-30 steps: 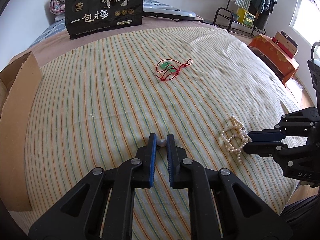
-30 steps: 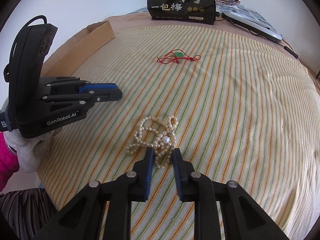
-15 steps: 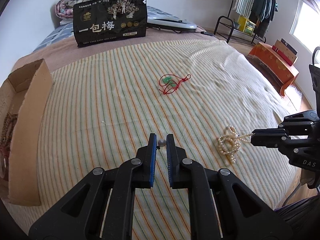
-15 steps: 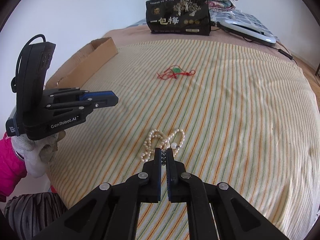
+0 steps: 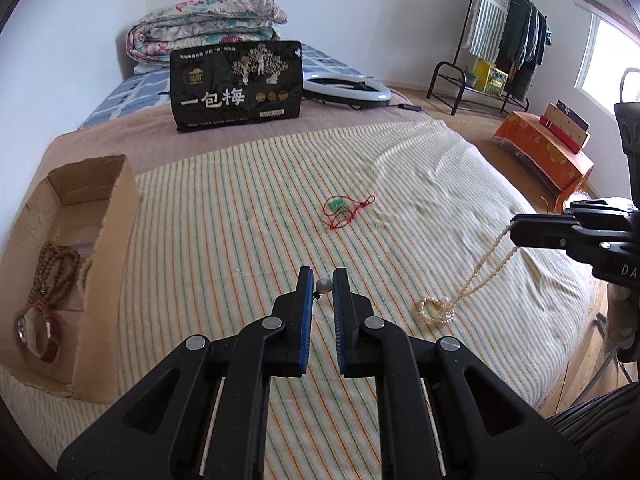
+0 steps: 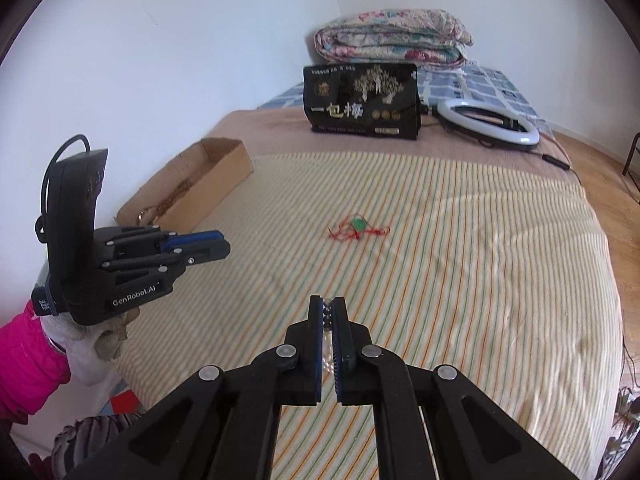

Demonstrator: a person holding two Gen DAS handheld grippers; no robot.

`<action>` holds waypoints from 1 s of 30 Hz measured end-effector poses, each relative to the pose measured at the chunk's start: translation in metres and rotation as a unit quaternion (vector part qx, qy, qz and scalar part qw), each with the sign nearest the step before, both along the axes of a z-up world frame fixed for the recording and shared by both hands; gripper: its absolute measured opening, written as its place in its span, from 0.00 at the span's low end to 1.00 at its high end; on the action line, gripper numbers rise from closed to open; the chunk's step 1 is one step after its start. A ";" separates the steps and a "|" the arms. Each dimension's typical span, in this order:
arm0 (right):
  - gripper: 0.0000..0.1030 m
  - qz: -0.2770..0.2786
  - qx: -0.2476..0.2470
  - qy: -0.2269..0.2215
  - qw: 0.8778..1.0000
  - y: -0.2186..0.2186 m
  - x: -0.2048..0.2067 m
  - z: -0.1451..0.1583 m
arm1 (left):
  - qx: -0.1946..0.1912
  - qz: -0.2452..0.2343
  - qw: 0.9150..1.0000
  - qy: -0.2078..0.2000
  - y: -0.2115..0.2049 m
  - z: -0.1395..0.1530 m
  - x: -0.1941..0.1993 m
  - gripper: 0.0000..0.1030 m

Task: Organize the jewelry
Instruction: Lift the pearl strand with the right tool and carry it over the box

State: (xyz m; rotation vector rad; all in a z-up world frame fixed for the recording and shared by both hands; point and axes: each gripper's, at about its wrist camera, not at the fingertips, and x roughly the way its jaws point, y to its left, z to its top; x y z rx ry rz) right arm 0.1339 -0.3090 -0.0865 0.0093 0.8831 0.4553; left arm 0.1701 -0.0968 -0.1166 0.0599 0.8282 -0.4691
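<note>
My left gripper is shut on a small pearl bead, held above the striped blanket. My right gripper is shut on the pearl necklace; the strand hangs from its tips, and its lower loops rest on the blanket in the left wrist view. A green pendant on a red cord lies at mid-blanket, also seen in the right wrist view. A cardboard box at the left holds brown wooden beads and a watch.
A black snack bag stands at the far edge with a folded quilt behind it. A ring light lies to its right. The bed's edge drops off at the right, with a clothes rack beyond.
My right gripper closed on the pearl necklace and lifted it, so the strand now hangs from its tips. My left gripper rose and pulled back with the bead still held.
</note>
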 end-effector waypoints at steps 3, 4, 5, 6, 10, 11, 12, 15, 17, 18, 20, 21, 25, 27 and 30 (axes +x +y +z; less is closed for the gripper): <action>0.01 0.002 0.003 -0.012 1.000 0.001 0.000 0.014 | -0.004 0.005 1.000 -0.008 0.007 0.010 -0.003 0.07; 0.01 0.003 0.004 -0.016 1.000 0.002 0.000 0.018 | -0.005 0.007 1.000 -0.012 0.009 0.014 -0.004 0.07; 0.01 0.003 0.004 -0.020 1.000 0.003 0.001 0.022 | -0.005 0.008 1.000 -0.015 0.011 0.017 -0.005 0.07; 0.01 0.004 0.004 -0.024 1.000 0.004 0.001 0.026 | -0.006 0.010 1.000 -0.018 0.014 0.021 -0.006 0.07; 0.01 0.008 0.004 -0.039 0.999 0.009 0.001 0.041 | -0.008 0.017 0.999 -0.031 0.023 0.034 -0.010 0.07; 0.01 0.008 0.004 -0.043 0.999 0.010 0.001 0.044 | -0.009 0.018 0.999 -0.033 0.025 0.037 -0.011 0.07; 0.01 0.010 0.004 -0.046 0.999 0.012 0.001 0.048 | -0.009 0.020 0.999 -0.036 0.028 0.040 -0.012 0.07; 0.01 0.013 0.004 -0.056 0.998 0.017 0.001 0.057 | -0.010 0.026 0.999 -0.043 0.035 0.048 -0.014 0.07; 0.01 0.017 0.004 -0.062 0.998 0.020 0.002 0.064 | -0.010 0.030 0.998 -0.047 0.041 0.052 -0.014 0.07; 0.01 0.018 0.004 -0.065 0.998 0.023 0.003 0.067 | -0.010 0.032 0.998 -0.049 0.043 0.054 -0.015 0.07; 0.01 0.022 0.005 -0.070 0.997 0.028 0.005 0.072 | -0.009 0.036 0.998 -0.053 0.048 0.057 -0.016 0.07; 0.01 0.024 0.005 -0.072 0.997 0.030 0.005 0.075 | -0.008 0.039 0.998 -0.055 0.052 0.060 -0.016 0.07; 0.01 0.031 0.006 -0.080 0.996 0.042 0.011 0.085 | -0.007 0.050 0.997 -0.063 0.066 0.068 -0.015 0.07; 0.01 0.035 0.009 -0.084 0.996 0.047 0.014 0.090 | -0.006 0.057 0.996 -0.066 0.073 0.071 -0.015 0.07; 0.01 0.041 0.015 -0.090 0.995 0.056 0.020 0.097 | -0.003 0.070 0.995 -0.071 0.087 0.076 -0.014 0.07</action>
